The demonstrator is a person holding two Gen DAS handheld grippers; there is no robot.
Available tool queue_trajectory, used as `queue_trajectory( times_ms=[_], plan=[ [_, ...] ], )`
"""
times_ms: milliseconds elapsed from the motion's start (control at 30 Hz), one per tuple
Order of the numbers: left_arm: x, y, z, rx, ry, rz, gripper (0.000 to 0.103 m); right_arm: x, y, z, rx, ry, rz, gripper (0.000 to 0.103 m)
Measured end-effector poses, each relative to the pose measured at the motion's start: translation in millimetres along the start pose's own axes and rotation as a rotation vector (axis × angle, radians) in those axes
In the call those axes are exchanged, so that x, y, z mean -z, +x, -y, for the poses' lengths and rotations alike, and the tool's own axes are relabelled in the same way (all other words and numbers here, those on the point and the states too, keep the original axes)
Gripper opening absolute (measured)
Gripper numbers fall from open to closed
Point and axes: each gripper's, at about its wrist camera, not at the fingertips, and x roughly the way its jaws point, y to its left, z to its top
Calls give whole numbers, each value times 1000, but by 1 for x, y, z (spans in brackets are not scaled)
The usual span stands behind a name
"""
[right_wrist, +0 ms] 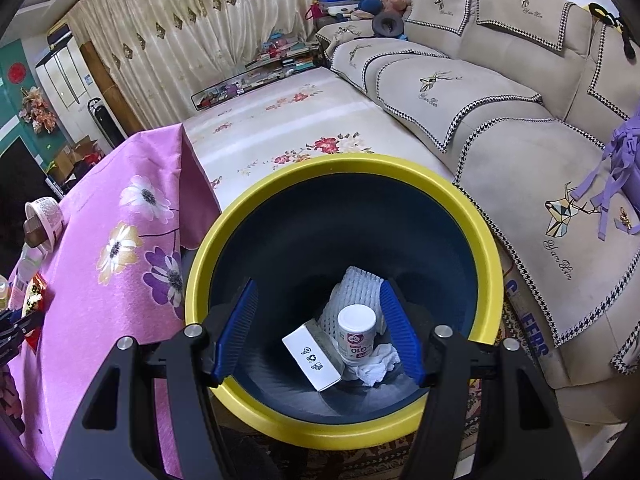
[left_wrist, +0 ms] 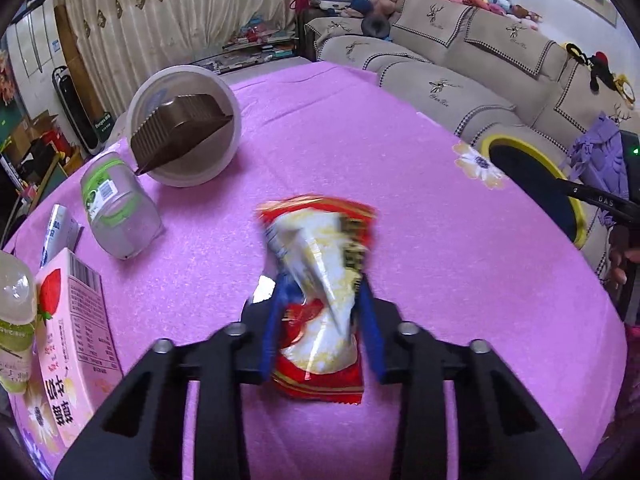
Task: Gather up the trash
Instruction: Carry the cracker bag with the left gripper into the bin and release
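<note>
Two views of one moment. Left wrist view: the left gripper (left_wrist: 324, 300) sits at lower centre, its blue fingers (left_wrist: 272, 332) pinching a red and white snack wrapper (left_wrist: 320, 280) about its middle, so that the wrapper is creased between the pads and its upper end fans out above them (the wrapper is motion-blurred). Under it lies a pink tablecloth (left_wrist: 400, 200). At upper left of the frame a white tub (left_wrist: 188, 124) lies on its side with a brown plastic tray (left_wrist: 180, 128) sticking out of its mouth. Below the tub lies a clear jar (left_wrist: 120, 208) with a green label, also on its side; a pink carton (left_wrist: 76, 344) stands at the left edge, with a bottle (left_wrist: 16, 312) just beside it. At the right edge, past the cloth, part of a yellow-rimmed bin (left_wrist: 532, 184) shows in front of a beige sofa (left_wrist: 460, 64).

Right wrist view: the right gripper (right_wrist: 320, 328) hangs over the open bin (right_wrist: 488, 264), its fingers (right_wrist: 236, 328) spread apart with nothing between them. In the bin's dark bottom lie a white box (right_wrist: 312, 360), a small white cup (right_wrist: 356, 332), a foam net (right_wrist: 352, 292) and a crumpled tissue (right_wrist: 380, 364). The wrapper (right_wrist: 34, 296) appears small at the left edge, on the cloth (right_wrist: 120, 280).
</note>
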Motion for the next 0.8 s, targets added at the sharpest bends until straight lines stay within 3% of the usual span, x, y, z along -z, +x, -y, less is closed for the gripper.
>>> queue_trajectory(
  times_ms=[367,633,800],
  plan=[
    [-11,-22,53,73,45,29,26,1,-22,22,-12,31,39,61],
    [-47,-27,144,202,174,65,26,2,-52,48,10,49,90,61],
    [-73,-8,209,274,250,57,26,6,-72,74,67,58,124,61]
  ],
)
